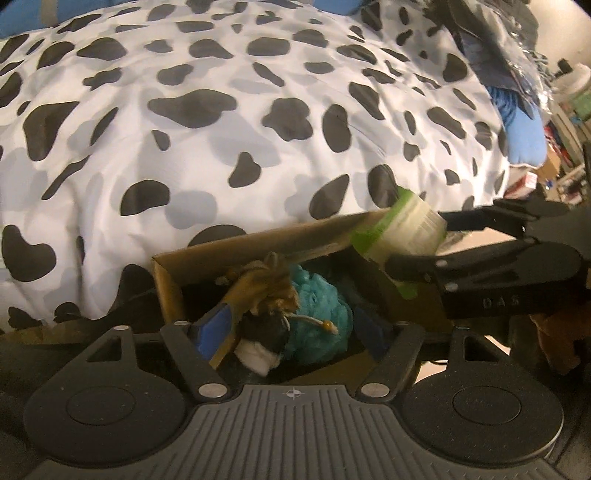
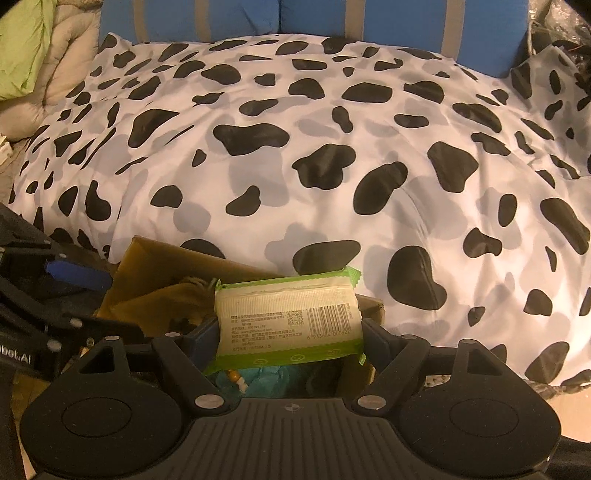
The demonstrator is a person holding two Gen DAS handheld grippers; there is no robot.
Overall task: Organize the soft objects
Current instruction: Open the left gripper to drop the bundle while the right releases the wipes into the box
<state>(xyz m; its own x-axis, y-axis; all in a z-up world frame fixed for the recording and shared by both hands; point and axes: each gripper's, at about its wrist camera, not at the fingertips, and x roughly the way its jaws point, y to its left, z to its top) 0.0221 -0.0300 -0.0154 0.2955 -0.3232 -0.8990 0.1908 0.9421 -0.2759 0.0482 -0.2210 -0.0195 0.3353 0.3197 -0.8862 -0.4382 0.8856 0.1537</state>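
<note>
An open cardboard box (image 1: 166, 284) sits against the bed's edge. It holds a brown cloth pouch (image 1: 258, 284), a teal bath puff (image 1: 321, 317) and a black-and-white soft item (image 1: 266, 343). My left gripper (image 1: 291, 332) hangs open over the box, its blue pads (image 1: 212, 332) standing wide on either side of these items; the pouch leans on the left pad. My right gripper (image 2: 288, 332) is shut on a green-and-white tissue pack (image 2: 288, 317), held over the box's right rim. From the left wrist view the same tissue pack (image 1: 402, 229) shows end-on between the right gripper's fingers (image 1: 465, 218).
A duvet (image 2: 295, 147) with black and grey cow spots fills the space behind the box. Blue pillows (image 2: 369, 18) lie at its far edge and a green cushion (image 2: 22, 48) at far left. Dark plastic bags (image 1: 498, 44) and shelf clutter (image 1: 569, 122) stand at right.
</note>
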